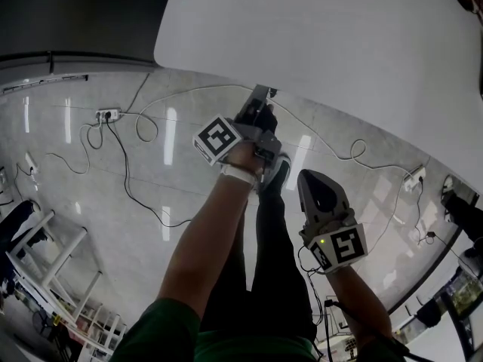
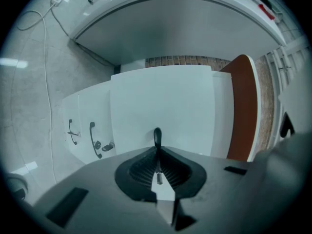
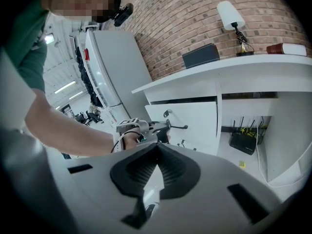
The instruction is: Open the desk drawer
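Handle [image 3: 179, 126] level across drawer [image 3: 200, 113] front

Matt paint, polished floor
Smooth matt white drawer front [image 2: 161, 106] at centre; slim dark metal handle [image 2: 157, 136]; glossy pale floor [image 1: 113, 202] at left; rough red brick wall [image 3: 195, 18] up top.

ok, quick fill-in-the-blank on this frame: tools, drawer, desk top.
1. The left tool is shut on the drawer's black ____.
2. The right tool is shut and holds ____.
3. On the desk stand a box, a book and a ____.
Missing words: handle; nothing; lamp.
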Demonstrator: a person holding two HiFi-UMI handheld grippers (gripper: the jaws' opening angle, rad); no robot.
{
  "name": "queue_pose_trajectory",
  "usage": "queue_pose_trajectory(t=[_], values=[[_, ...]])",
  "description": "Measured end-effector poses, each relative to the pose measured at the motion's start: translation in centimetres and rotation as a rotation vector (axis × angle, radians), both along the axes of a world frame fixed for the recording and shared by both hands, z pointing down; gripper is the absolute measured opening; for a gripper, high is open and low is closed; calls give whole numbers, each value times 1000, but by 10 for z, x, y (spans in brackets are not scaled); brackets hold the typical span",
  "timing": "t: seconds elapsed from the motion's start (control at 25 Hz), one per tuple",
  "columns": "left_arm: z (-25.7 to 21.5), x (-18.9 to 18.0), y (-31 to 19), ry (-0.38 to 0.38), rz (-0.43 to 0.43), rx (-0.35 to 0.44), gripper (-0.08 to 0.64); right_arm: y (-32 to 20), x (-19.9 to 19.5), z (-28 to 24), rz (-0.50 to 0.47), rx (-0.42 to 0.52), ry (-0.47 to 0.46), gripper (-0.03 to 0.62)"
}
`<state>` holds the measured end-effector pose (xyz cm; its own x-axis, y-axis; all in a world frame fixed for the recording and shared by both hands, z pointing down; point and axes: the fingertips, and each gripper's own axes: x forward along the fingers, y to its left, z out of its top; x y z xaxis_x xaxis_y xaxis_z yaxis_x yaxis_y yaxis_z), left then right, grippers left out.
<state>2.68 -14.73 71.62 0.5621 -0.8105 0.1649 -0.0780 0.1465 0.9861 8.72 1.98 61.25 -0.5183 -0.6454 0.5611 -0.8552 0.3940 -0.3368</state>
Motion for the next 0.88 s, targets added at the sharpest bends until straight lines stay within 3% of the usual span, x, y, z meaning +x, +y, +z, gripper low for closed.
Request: queue_pose_trajectory(t=[0.88], values=[[3, -28, 79, -34, 2, -74, 20, 18, -7, -6, -13, -18, 5, 0]])
